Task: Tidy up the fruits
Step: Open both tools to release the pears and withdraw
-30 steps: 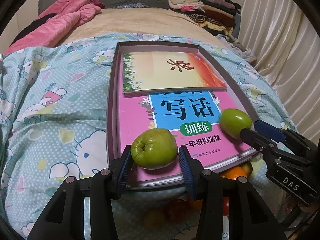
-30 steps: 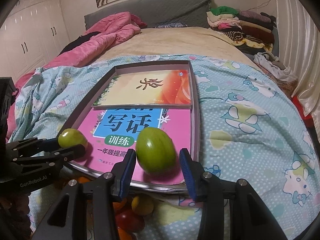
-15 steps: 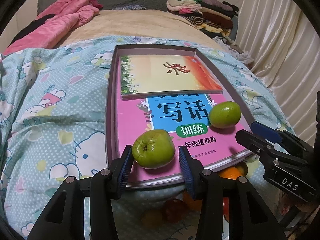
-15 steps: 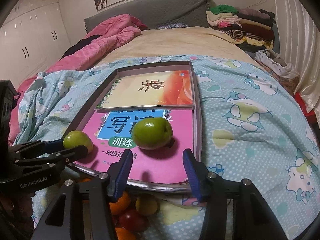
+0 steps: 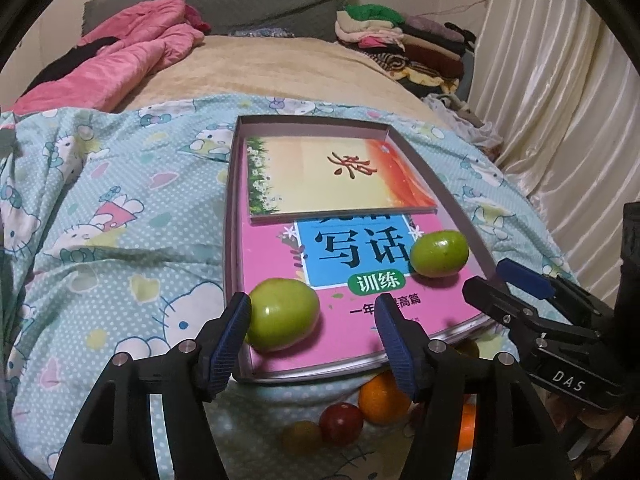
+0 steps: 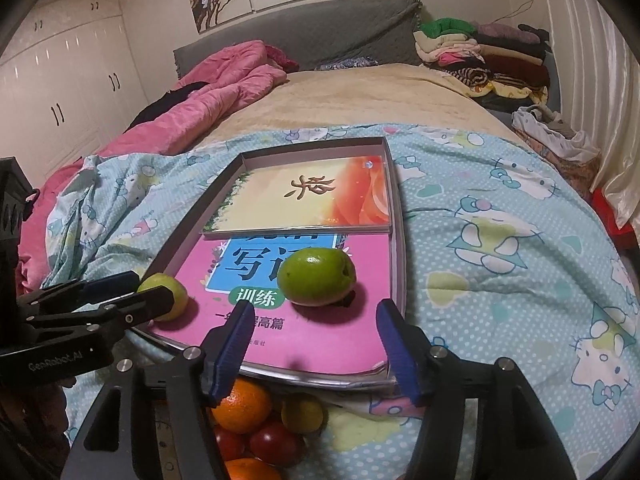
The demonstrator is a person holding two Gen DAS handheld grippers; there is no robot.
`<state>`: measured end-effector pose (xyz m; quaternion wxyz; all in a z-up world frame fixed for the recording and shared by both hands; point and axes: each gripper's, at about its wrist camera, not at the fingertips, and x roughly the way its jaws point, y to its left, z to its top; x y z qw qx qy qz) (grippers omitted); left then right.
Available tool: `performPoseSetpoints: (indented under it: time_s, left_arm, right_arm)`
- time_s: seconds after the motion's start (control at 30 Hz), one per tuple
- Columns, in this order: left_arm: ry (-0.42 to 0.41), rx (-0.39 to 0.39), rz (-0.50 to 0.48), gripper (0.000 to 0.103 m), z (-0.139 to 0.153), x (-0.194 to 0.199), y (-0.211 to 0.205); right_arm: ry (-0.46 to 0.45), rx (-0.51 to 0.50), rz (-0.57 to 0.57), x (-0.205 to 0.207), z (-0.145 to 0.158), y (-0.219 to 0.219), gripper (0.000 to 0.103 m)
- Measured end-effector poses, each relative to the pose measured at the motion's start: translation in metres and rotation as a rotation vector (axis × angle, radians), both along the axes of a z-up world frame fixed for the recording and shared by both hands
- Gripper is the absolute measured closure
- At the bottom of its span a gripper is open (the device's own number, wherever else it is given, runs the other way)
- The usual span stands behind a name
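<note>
Change since a second ago: both sets of jaws have just been opening; each green fruit, gripped then, now lies free on the pink book.
Left wrist view, tongs: the left gripper [image 5: 312, 316] is released; its left pad still looks to brush the near green fruit [image 5: 283, 314], the right pad stands clear.
Left wrist view, far fruit: the second green fruit [image 5: 439, 254] rests at the right of the box [image 5: 312, 122], just beyond the right gripper [image 5: 500, 286].
Right wrist view, tongs: the right gripper [image 6: 314, 320] is released, with that second fruit beyond its tips, untouched.
Right wrist view, pile: oranges [image 6: 241, 406] and red fruits [image 6: 276, 442] wait on the bedspread [image 6: 500, 240], near and below the box.
Step in hand: letting go after placing both green fruits.
Next move: likely drawing both grippers back without nudging the fruits, which could roll, then reaching down for the pile.
</note>
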<state>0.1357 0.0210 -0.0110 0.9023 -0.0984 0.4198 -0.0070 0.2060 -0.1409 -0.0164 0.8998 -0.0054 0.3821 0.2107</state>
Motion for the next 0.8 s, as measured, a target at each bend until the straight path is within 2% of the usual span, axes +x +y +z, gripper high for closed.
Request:
performPoseSetpoints:
  time_s: [0.2, 0.27, 0.47, 0.63, 0.8]
  left_arm:
    - [-0.028, 0.004, 0.003, 0.035, 0.007, -0.005, 0.002]
    - [-0.036, 0.002, 0.004, 0.032, 0.010, -0.007, 0.003]
    - [-0.073, -0.004, 0.037, 0.025, 0.022, -0.015, 0.010]
    - [-0.079, -0.020, 0.052, 0.024, 0.027, -0.023, 0.017]
    - [-0.081, -0.015, 0.055, 0.023, 0.029, -0.028, 0.019]
  right_arm:
    - [-0.015, 0.012, -0.007, -0.002, 0.005, -0.003, 0.035]
    - [-0.022, 0.019, -0.012, -0.002, 0.006, -0.004, 0.031]
    - [-0.051, 0.041, -0.019, -0.005, 0.014, -0.008, 0.029]
    - [-0.110, 0.077, -0.030, -0.013, 0.027, -0.013, 0.020]
    - [-0.130, 0.083, -0.036, -0.017, 0.033, -0.016, 0.019]
